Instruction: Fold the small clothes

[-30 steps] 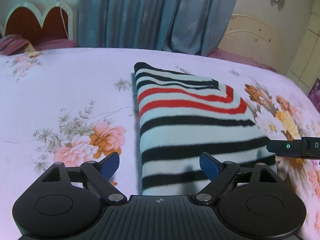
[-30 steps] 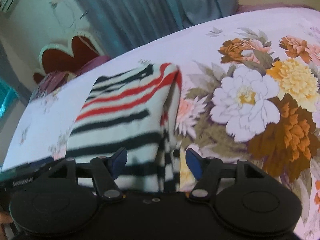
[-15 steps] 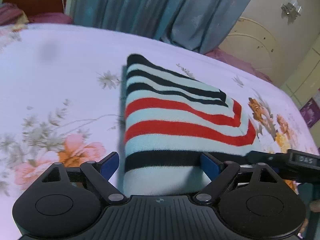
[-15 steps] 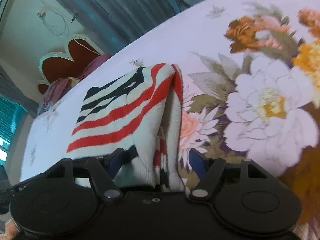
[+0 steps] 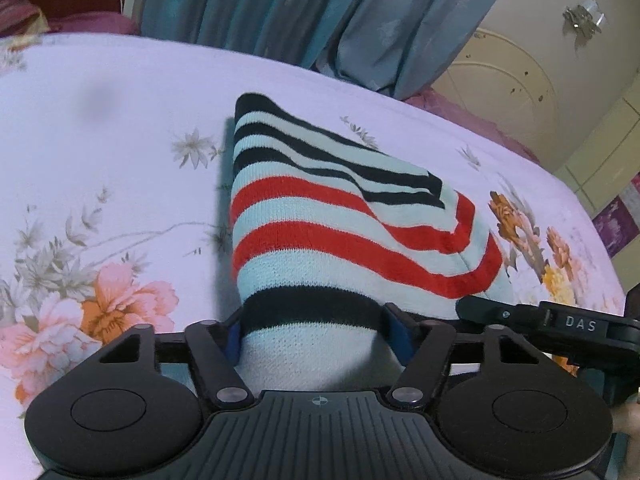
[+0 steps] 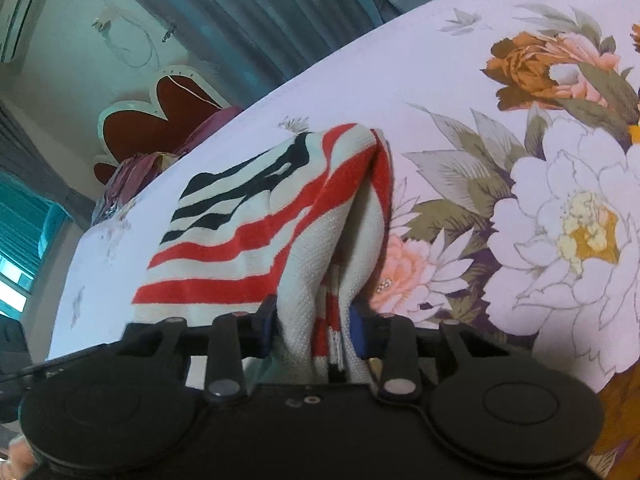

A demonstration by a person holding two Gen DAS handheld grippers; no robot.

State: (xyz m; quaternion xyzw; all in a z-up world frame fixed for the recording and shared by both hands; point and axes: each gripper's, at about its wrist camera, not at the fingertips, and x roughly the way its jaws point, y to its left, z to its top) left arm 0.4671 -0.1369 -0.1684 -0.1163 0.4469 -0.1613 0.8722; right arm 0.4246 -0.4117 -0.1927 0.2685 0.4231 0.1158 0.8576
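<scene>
Two hand-held grippers clamp the near edge of a striped sweater on a flowered bed.

The left hand-held gripper has just been closing and its blue pads now pinch the near left corner of the striped sweater; the right hand-held gripper has likewise been closing and grips the bunched layers at the near right corner. The garment, already partly folded, stretches straight ahead of both, long axis running away toward the curtain. Each hand is nearest its own corner, so carrying the near edge forward onto the far edge looks like the move in hand. Ahead, the floral bedsheet lies bare; the headboard stands well apart to the left.
</scene>
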